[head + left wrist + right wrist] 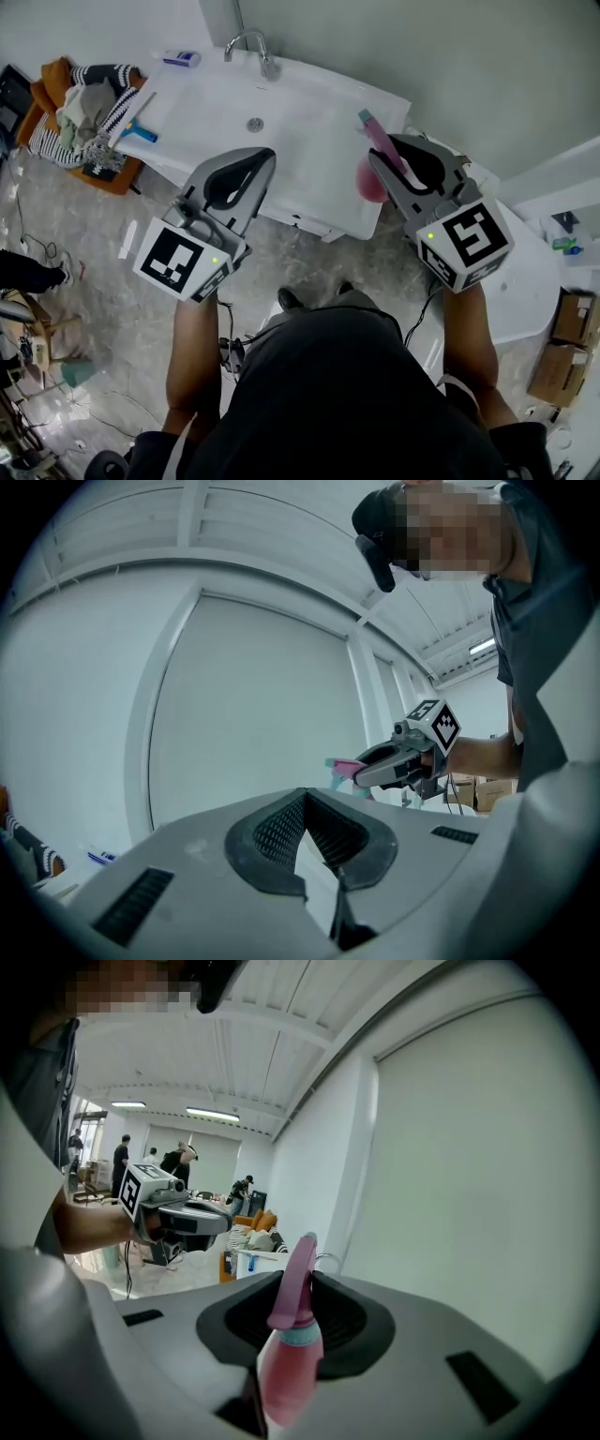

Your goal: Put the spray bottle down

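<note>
A pink spray bottle point(368, 178) with a teal collar and pink trigger head is held in my right gripper point(382, 157), which is shut on its neck; it hangs over the right end of the white washbasin point(309, 122). In the right gripper view the bottle point(289, 1363) stands upright between the jaws of my right gripper point(305, 1281). My left gripper point(265, 157) hovers over the basin's front edge, shut with nothing in it. In the left gripper view the tips of the left gripper point(303, 795) meet, and the bottle point(345, 765) shows beyond them.
A chrome faucet point(251, 42) and a drain point(255, 124) sit in the basin. A blue-handled tool point(139, 131) and a small tube point(181, 58) lie at its left end. Clothes are piled on an orange seat point(80, 112) to the left. Cardboard boxes point(567, 347) stand at the right.
</note>
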The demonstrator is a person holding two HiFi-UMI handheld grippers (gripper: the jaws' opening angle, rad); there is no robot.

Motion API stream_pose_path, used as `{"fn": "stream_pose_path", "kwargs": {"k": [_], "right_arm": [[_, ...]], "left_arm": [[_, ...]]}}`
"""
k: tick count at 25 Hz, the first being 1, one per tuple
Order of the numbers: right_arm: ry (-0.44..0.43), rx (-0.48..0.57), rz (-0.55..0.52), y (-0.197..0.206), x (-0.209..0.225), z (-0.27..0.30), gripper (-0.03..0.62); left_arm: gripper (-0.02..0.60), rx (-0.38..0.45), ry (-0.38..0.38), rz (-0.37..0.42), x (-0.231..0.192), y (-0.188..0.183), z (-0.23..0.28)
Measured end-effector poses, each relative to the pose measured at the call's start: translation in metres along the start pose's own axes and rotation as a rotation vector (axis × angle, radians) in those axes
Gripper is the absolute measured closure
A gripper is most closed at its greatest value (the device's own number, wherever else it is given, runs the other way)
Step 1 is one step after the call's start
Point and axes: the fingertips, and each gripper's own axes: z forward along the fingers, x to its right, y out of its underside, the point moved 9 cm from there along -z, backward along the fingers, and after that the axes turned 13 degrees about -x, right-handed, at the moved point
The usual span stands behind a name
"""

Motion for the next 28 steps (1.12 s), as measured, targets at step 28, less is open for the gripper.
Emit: {"fn": "stream_pose_path", "kwargs": {"k": [28], "right_arm": [[-0.136, 0.020, -0.008, 0.017, 0.123, 0.066, 0.497]], "left_arm": [[0.577, -0.096, -0.112, -0.043, -0.028, -0.010, 0.103]]}}
